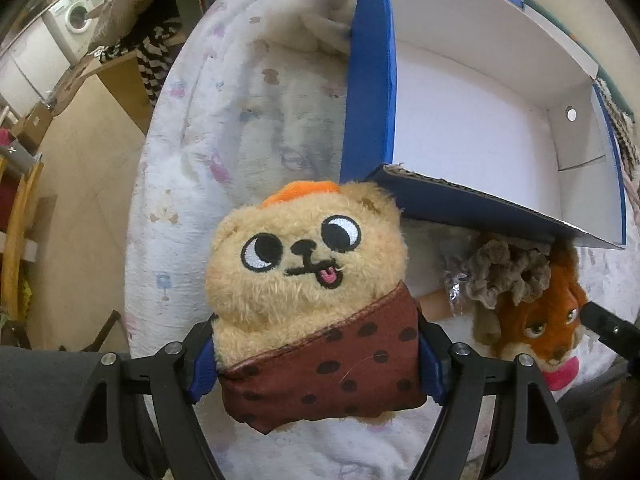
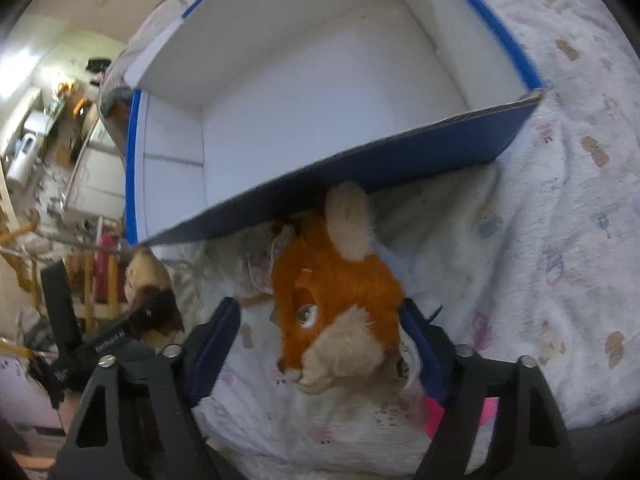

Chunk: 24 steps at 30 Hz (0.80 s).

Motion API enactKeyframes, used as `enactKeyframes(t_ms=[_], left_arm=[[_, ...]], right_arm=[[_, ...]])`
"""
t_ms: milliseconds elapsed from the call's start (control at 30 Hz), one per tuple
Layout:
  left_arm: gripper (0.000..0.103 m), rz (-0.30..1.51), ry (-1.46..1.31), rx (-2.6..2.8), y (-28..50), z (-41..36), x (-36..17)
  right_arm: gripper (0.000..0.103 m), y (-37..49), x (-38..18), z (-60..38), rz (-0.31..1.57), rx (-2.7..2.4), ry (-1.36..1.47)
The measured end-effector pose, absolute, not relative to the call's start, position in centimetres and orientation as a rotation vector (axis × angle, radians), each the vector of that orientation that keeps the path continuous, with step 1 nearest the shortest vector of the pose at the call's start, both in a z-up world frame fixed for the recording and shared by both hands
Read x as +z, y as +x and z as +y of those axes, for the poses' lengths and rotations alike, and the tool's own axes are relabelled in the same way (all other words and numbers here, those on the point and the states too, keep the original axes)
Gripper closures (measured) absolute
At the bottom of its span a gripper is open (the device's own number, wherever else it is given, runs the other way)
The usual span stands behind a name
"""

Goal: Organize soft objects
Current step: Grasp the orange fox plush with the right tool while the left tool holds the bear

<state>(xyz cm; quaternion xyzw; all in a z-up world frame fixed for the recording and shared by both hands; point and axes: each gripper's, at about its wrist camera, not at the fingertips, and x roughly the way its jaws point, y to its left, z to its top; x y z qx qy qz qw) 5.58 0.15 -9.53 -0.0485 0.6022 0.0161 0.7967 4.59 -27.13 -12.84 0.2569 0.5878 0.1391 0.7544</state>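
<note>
Two soft toys are being gathered at once beside a blue box with a white inside, which is lying on a pale printed blanket. A tan bear plush in a brown spotted wrap is being clasped by the left gripper, its blue pads pressed into both sides of the wrap, so the bear is being held just in front of the box's near left corner. An orange fox plush is being flanked by the right gripper, just below the box's near wall. One pad is lying against the fox's right side, while a gap is being left on the other side, so no full clench can be confirmed there.

Judging from this, the pick-up step is in hand: the bear is already being carried, the fox is only being closed on. Next, the bear is probably to be brought over the near wall and released into the empty box; the fox first needs a firm squeeze.

A brown crocheted scrunchie is being partly covered by the box's edge and is resting against the fox's head. The fox's body is being hidden under the box and gripper, and a pink patch beneath it cannot be identified. Something pale and furry behind the box's far left corner is being cut off.
</note>
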Motion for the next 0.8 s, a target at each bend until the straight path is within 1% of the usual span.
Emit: enactKeyframes(t_ms=[33,100,300,333,367,400,567,800], left_arm=[[0.027,1.297,-0.120,0.026,5.4,0.0,-9.5],[0.027,1.303,-0.139,0.017,5.9,0.3,-9.8],[0.027,1.293,-0.125,0.009,6.1,-0.1,-9.9],[0.027,1.292,-0.123,0.009,6.1,-0.1,-9.9],[0.027,1.294,-0.129,0.009,6.0,-0.1,-9.8],[0.027,1.296,-0.132,0.011,6.3,0.2,-10.1],[0.027,1.291,-0.134,0.021,6.3,0.5,-10.1],[0.027,1.284,-0.130,0.027,6.2,0.2,-10.0]], right_arm=[[0.029,4.6,-12.7,-26.6,1.281,0.322,0.547],[0.029,4.5,-12.6,-25.7,1.287,0.328,0.502],[0.029,5.3,-15.5,-23.1,1.373,0.293,0.395],[0.031,5.3,-15.7,-23.0,1.374,0.288,0.372],[0.040,5.4,-15.7,-22.6,1.370,0.284,0.341],[0.040,5.4,-15.6,-22.3,1.361,0.283,0.315],[0.053,4.6,-14.0,-22.7,1.311,0.319,0.341],[0.063,3.0,-10.4,-23.7,1.206,0.302,0.318]])
